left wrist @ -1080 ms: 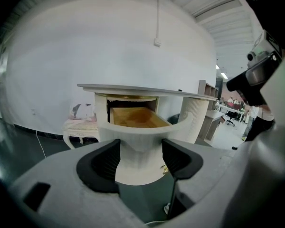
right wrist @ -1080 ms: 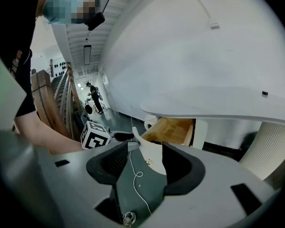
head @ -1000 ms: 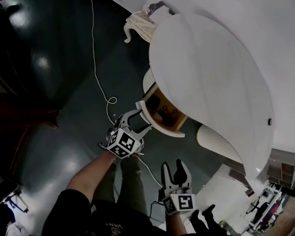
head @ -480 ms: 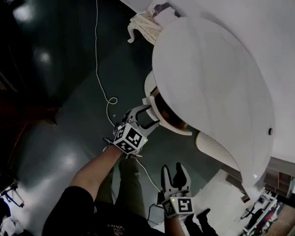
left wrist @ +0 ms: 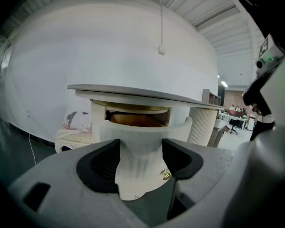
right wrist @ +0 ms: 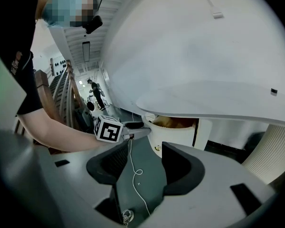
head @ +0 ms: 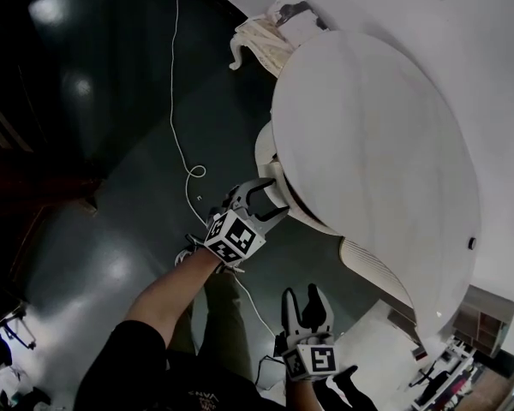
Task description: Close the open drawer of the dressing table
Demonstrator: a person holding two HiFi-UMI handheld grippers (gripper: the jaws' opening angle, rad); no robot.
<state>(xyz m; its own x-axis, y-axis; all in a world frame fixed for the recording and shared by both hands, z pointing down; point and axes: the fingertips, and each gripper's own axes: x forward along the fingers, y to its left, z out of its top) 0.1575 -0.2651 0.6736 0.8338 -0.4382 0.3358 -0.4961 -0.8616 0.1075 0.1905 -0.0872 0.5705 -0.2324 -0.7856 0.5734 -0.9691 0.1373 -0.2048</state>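
Here the left gripper (head: pixel 271 200) sits at the near left edge of the dressing table's white oval tabletop (head: pixel 377 144), its fingers released and spread, with the drawer's (left wrist: pixel 141 144) curved ribbed front and small brass knob (left wrist: pixel 166 175) between them. The drawer is tucked mostly under the tabletop, a narrow slice of its wooden inside showing. The right gripper (head: pixel 307 301) hangs nearer the person, well apart from the table, fingers released and empty above the dark floor (head: pixel 111 161) and a white cable (head: pixel 175 101).
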